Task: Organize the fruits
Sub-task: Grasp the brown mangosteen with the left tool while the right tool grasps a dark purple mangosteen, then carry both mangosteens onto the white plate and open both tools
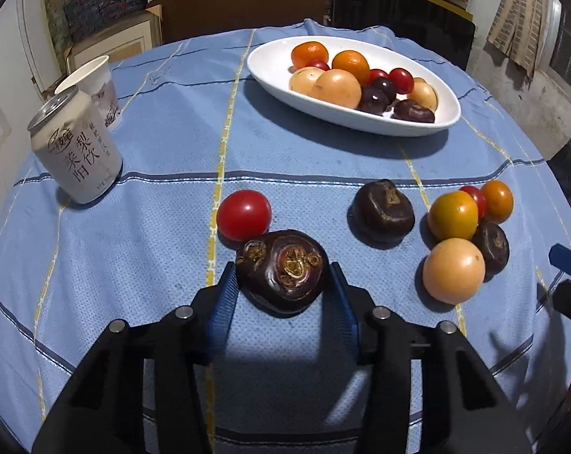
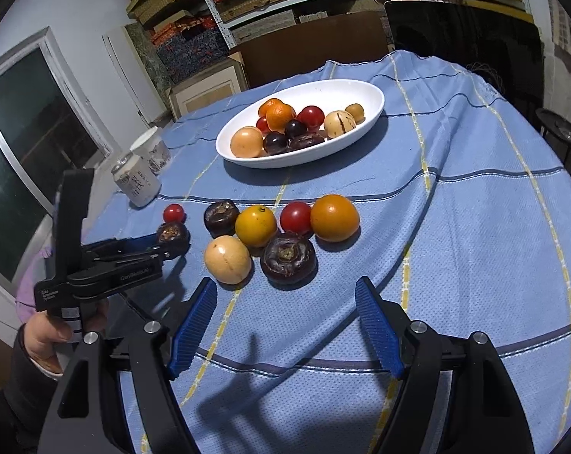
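Right up against the left wrist camera, a dark brown, lumpy water chestnut [image 1: 281, 270] is sitting between the blue ribbed pads of the left gripper [image 1: 281, 283], and the jaws are closing in on both its sides, so it's looking gripped while still resting on the blue checked tablecloth [image 1: 153, 227] covering the table. A small red cherry tomato [image 1: 244, 215] is touching its far left edge. Further right, another dark water chestnut [image 1: 382, 212] is sitting alone, and beyond that a cluster is huddling together: a yellow-orange round fruit [image 1: 453, 215], a pale peach-coloured round fruit [image 1: 454, 270], a third dark chestnut [image 1: 492, 246], a small orange fruit [image 1: 496, 201] and a red tomato peeking between them. The right gripper [image 2: 285, 325] is hovering just short of that cluster with jaws spread wide, holding nothing. At the back, a white oval ceramic dish [image 1: 270, 75] is holding mixed fruit already. Off left, a white drink can with Chinese lettering [image 1: 77, 151] is standing by a white paper cup [image 1: 100, 87].
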Tool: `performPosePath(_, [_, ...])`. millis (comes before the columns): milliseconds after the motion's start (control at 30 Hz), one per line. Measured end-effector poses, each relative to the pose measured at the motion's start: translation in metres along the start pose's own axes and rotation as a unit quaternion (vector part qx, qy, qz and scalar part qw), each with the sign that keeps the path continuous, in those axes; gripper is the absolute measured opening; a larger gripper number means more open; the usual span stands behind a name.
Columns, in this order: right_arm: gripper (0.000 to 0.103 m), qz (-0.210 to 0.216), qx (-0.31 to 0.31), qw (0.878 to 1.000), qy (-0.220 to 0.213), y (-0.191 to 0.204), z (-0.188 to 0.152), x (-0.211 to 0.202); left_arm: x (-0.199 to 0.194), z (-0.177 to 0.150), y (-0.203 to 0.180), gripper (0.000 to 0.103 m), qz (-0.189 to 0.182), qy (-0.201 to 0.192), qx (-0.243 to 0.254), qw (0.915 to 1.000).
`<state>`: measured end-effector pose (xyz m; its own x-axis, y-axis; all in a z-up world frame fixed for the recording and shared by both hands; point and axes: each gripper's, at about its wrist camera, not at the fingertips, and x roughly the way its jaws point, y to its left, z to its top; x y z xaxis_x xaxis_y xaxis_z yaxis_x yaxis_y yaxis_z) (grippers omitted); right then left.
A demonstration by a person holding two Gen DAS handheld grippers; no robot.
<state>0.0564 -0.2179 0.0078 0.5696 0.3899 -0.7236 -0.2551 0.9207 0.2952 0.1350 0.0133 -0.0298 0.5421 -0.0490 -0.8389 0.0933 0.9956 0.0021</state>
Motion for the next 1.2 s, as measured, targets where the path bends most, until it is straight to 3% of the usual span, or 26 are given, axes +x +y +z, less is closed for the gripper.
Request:
performPosePath(167, [0.076,-0.081,-0.068,0.994,-0.011,0.017,0.007,0.007,0.000,-0.002,-0.001,0.047,0.000,-0.007,0.011,0.9999])
performPosePath(433, [0.074,-0.079,-0.093,0.992,0.029,0.025,0.011,0.039,0.000,-0.004,0.001,0.047,-0.006,-0.007,0.007,0.9999])
performPosePath(600, [0.059,-0.088,-0.096,0.990,0.051,0.023,0.008,0.052,0.000,-0.005,0.001,0.048,-0.004,-0.009,0.006,0.9999])
performPosePath(733, [0.057,-0.087,-0.094,0.990,0.059,0.025,0.009,0.063,0.000,-0.004,0.001,0.047,-0.004,-0.010,0.005,0.9999])
performPosePath(800, [0.052,-0.092,-0.100,0.989,0.054,0.028,0.011,0.066,0.000,-0.004,0.000,0.047,-0.004,-0.010,0.006,0.9999])
performPosePath(833, [0.044,-0.092,-0.099,0.989,0.051,0.029,0.011,0.067,0.000,-0.004,0.000,0.047,-0.004,-0.011,0.006,0.9999])
performPosePath(1200, [0.044,-0.060,-0.070,0.995,0.024,0.018,0.008,0.034,-0.004,-0.004,-0.002,0.047,-0.026,0.000,0.005,0.9997])
